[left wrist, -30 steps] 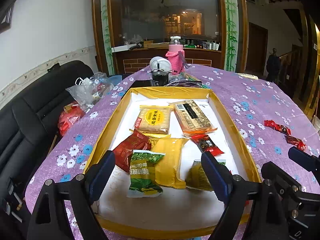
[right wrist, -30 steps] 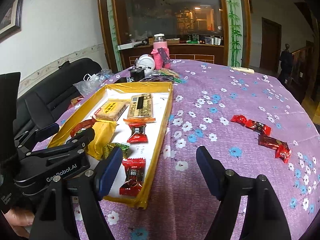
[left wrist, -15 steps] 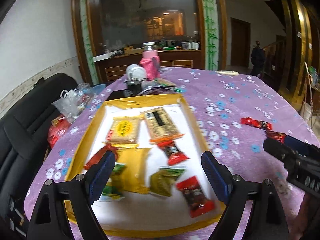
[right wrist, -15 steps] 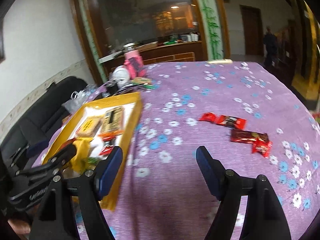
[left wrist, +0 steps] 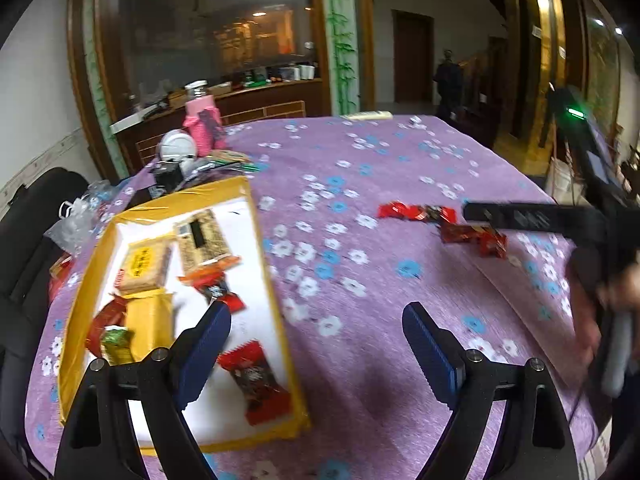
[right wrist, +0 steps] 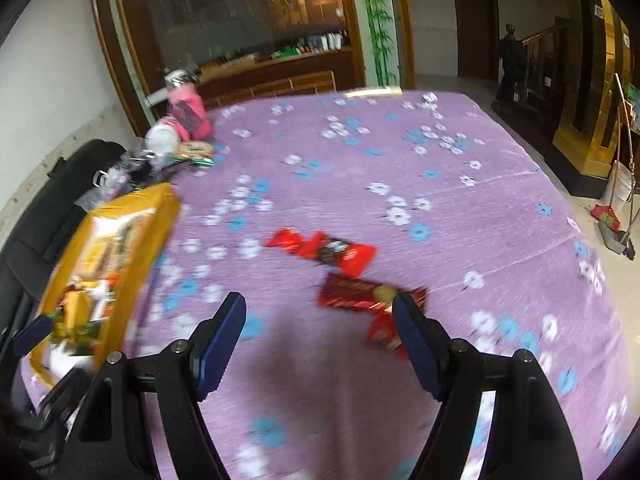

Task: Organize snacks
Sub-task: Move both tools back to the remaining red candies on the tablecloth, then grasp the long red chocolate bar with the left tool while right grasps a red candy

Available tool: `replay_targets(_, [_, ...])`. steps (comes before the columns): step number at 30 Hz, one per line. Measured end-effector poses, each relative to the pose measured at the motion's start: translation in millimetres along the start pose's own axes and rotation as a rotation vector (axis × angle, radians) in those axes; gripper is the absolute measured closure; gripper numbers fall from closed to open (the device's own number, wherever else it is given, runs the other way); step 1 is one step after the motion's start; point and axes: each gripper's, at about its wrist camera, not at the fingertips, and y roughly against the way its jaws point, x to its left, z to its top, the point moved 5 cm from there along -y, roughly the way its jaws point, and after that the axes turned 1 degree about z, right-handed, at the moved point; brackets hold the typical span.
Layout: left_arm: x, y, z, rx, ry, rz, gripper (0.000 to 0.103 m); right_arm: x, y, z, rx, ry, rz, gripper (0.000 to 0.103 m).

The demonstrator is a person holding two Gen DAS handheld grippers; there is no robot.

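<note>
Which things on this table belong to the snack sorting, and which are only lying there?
Belong to the job:
- yellow tray, already holding several snack packets
- red snack packets loose on the purple cloth
- right gripper, jaws closing, nothing between them
- left gripper, open, empty

Only lying there:
- pink bottle
- white round object
- clear plastic bag

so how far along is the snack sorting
Done: several packets already lie in the yellow tray, among them a red candy near its front edge. In hand: nothing; the left tool is open and empty, and the right tool is closing above the tablecloth with nothing between its jaws. Left: the loose red candies on the cloth, outside the tray.
</note>
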Motion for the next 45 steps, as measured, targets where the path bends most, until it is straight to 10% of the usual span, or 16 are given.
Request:
replay_targets(13, [-12.7, -5.9, -7.9, 0.035, -0.039, -0.007, 0.013, -29.6, -43.6, -1.9, 0.081, -0.106, 0.071, 0.046])
replay_targets(20, [-9.4, -9.9, -6.9, 0.043, -0.028, -0.007, 0.013, 27.8, -23.2, -30.3, 0.236, -0.138, 0.491, 0.046])
replay_targets(24, [-9.8, -12.5, -5.6, 0.066, -0.017, -0.038, 0.013, 9.6, -5.2, -16.6, 0.1, -0.053, 0.188, 0.046])
replay_targets(35, [0.1, -20.7, 13.5, 0.089, 0.07, -0.079, 0.013, 10.8, -1.1, -57.1, 0.187, -0.037, 0.157, 0.046])
replay_targets(40, [-1.8, -22.7, 27.6, 0.067, 0.015, -0.068, 0.013, 26.9, -8.4, -64.0, 0.157, 0.074, 0.006, 0.082])
replay_targets(45, [-18.8, -43.4, 45.2, 0.116, -0.041, -0.146, 0.016, 12.4, -6.5, -54.6, 0.104, 0.031, 0.022, 0.084])
